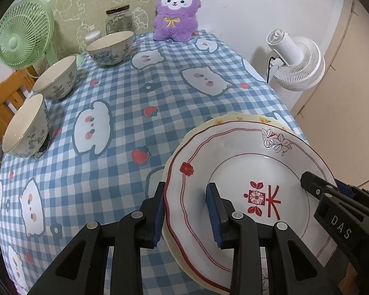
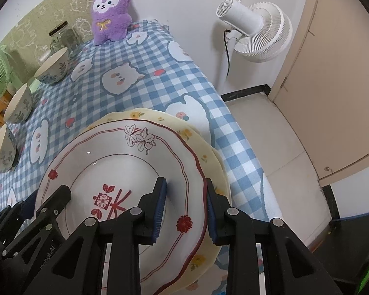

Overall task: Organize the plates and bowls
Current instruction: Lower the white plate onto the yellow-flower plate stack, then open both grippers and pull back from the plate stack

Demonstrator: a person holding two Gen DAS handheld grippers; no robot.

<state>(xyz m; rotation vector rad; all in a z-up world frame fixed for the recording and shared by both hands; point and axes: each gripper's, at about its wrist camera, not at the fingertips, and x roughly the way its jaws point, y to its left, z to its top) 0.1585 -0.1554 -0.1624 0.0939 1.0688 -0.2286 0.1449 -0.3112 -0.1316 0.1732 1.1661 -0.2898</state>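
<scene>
Glossy glazed ceramic on the red-rimmed plate (image 1: 236, 152) and three bowls (image 1: 57, 78). Soft printed cloth for the tablecloth (image 1: 135, 93); fluffy plush toy (image 1: 176, 12). Matt black plastic gripper fingers (image 1: 157, 209).

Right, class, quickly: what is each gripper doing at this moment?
Left gripper: closed on the left rim of the red-trimmed plate.
Right gripper: closed on the right rim of the same plate.

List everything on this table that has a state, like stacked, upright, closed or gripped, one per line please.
red-trimmed plate: on top of the yellow plate, rim gripped on both sides.
yellow floral plate: underneath.
left gripper: shut on the top plate's rim.
right gripper: shut on the opposite rim.
three bowls: upright, separate, unstacked.
glass jar: upright, lid on.
purple plush: sitting upright.
green fan: blades look still.
</scene>
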